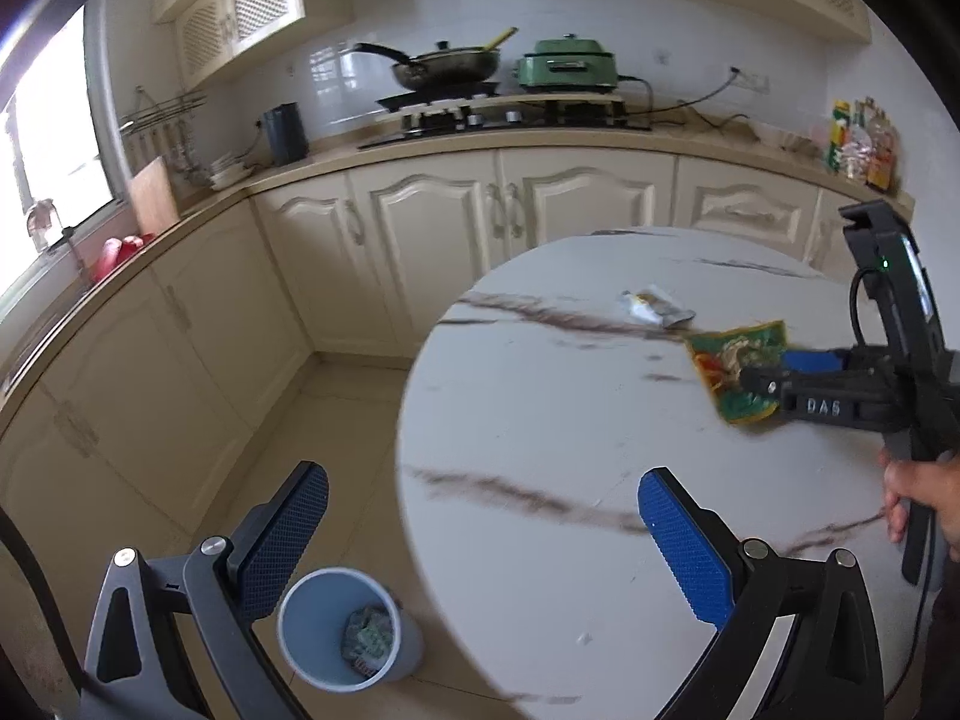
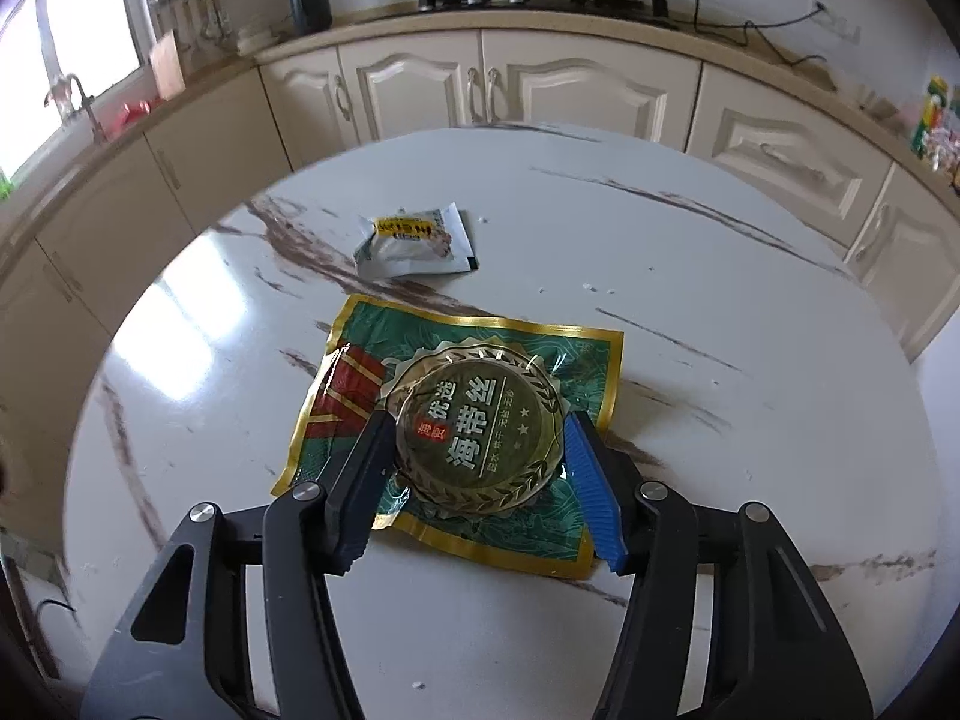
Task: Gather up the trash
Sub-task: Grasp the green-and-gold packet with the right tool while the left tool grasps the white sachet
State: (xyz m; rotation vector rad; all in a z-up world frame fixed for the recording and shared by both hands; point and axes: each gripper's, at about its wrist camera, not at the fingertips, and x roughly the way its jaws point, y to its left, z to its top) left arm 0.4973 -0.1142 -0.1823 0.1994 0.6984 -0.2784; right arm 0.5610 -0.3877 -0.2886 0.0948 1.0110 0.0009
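Pinching the green packet, right claw gripped; white wrapper remained mid-desk; bin held one piece; left claw spread.

A black wok sits on the gas stove along the far counter, with a green electric cooker just to its right and a dark kettle well to its left. Further left of the stove stands a wooden cutting board. Far to the stove's right, bottles cluster at the counter's end.
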